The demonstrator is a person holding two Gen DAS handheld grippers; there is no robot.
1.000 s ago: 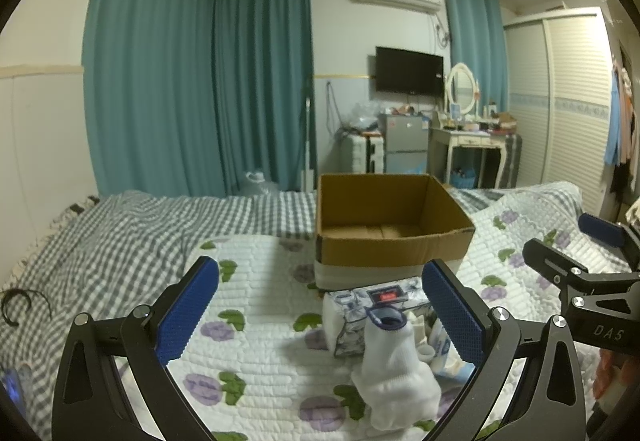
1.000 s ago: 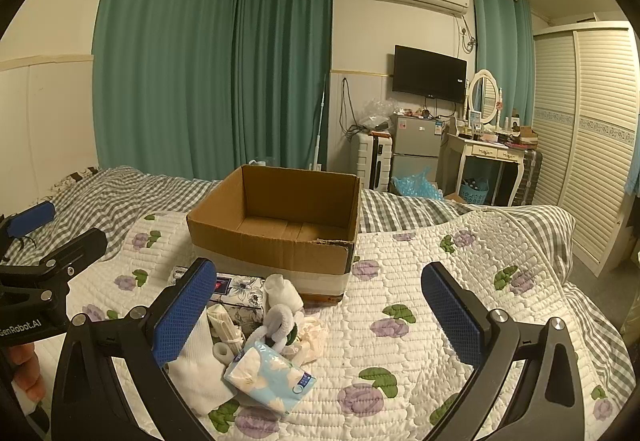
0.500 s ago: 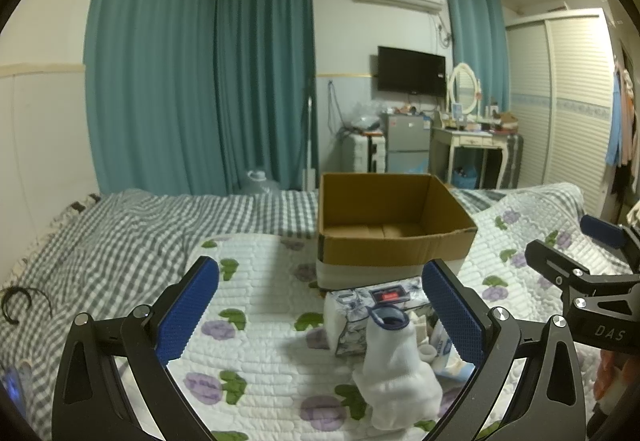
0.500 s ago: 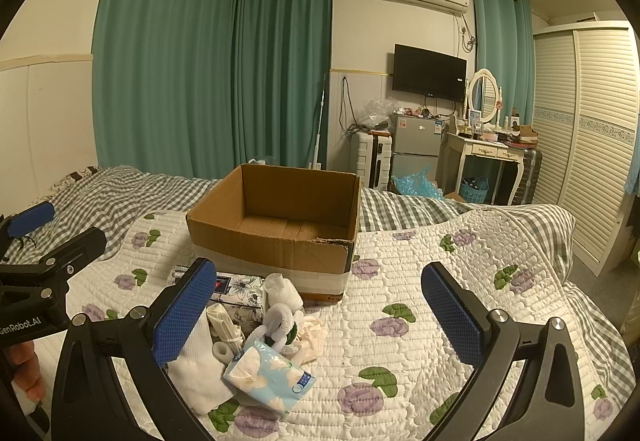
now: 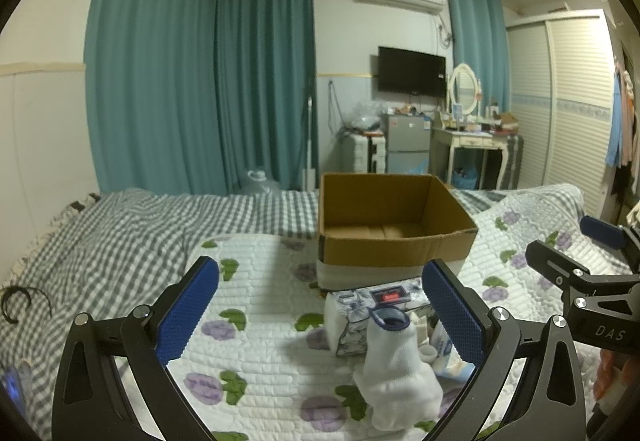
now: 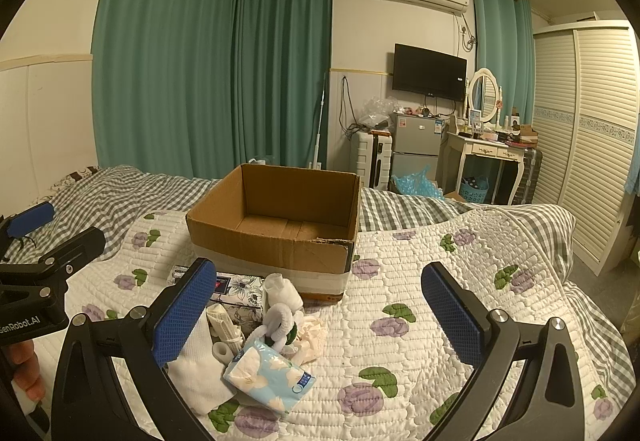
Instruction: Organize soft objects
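An open, empty cardboard box [image 5: 394, 237] [image 6: 276, 229] stands on the quilted bed. In front of it lies a pile of soft things: a white sock [image 5: 394, 369] [image 6: 200, 373], a floral tissue pack [image 5: 360, 313] [image 6: 240, 291], a light blue tissue packet [image 6: 270, 377], a small white plush toy [image 6: 280, 325] and a rolled white sock [image 6: 284, 291]. My left gripper [image 5: 320, 305] is open and empty above the quilt, left of the pile. My right gripper [image 6: 318, 307] is open and empty, just right of the pile. Each gripper shows at the other view's edge.
The bed has a white flowered quilt [image 6: 420, 305] over a grey checked sheet [image 5: 120, 233]. A black hair band [image 5: 16, 303] lies at the left. Beyond the bed stand teal curtains [image 5: 200, 81], a small fridge [image 6: 416, 145], a dressing table [image 6: 492, 157] and a wardrobe [image 6: 584, 129].
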